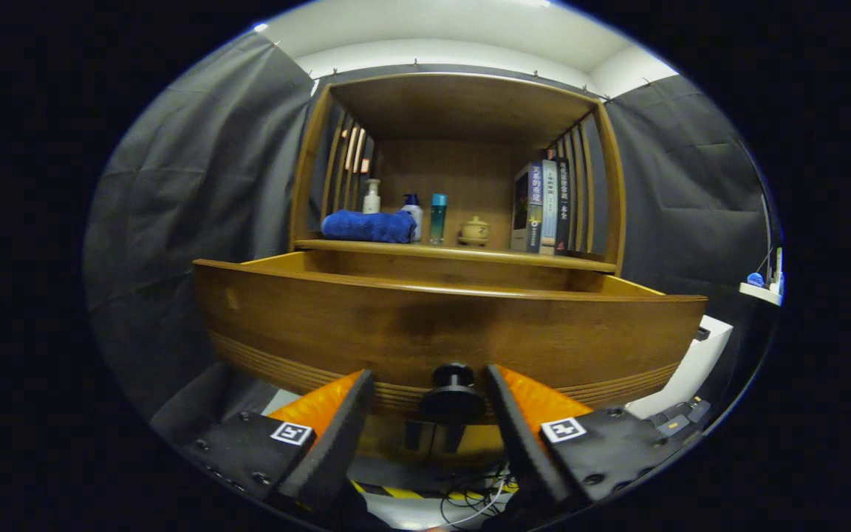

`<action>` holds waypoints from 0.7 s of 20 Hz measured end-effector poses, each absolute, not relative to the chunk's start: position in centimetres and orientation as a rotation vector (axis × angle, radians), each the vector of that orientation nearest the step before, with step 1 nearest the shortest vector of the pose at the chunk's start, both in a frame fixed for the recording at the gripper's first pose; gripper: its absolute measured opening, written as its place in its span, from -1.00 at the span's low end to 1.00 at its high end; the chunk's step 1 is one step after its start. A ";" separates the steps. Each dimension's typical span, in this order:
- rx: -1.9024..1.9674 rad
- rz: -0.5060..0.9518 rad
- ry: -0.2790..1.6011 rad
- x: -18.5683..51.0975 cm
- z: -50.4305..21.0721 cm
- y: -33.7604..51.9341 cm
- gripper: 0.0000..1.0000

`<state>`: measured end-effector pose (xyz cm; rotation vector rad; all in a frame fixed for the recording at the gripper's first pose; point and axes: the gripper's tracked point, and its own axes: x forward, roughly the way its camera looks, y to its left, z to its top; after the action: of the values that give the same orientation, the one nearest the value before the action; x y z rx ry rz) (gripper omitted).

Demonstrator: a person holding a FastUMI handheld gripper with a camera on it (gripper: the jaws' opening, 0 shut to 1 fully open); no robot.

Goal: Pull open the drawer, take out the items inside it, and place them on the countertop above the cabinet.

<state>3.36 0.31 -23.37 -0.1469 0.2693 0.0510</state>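
— Drawer [448,332] pulled out already?
— Looks so: front panel standing well forward of the cabinet [462,148], filling the middle of the frame, side walls running back toward the shelf edge. Fully out or only partly, hard to judge.

— Knob?
— Dark round knob [453,395] at lower centre, sitting between the fingers of the hand-held gripper [429,388]. Fingers spread, a clear gap on each side of the knob, nothing clasped.

— Items inside?
— Cannot tell. Interior hidden behind the tall front panel from this low angle.

— So how far along?
— First step apparently done or nearly so. Taking out and placing probably all left, though the hidden interior leaves that uncertain.

— Surface above ready?
— Partly occupied. Blue folded towel [368,226] at centre left, three bottles [412,214] just beside it, a small lidded pot [475,230] in the middle, upright books [544,207] at centre right. Whether any of those came from the drawer, impossible to say. Some bare wood left between pot and books.

— Next, probably?
— Likely lifting up over the front panel to look and reach in.
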 end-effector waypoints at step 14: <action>-0.084 0.088 0.111 8.9 -5.8 0.9 0.97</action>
<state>8.88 0.94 -5.80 -0.0838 0.1109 0.0882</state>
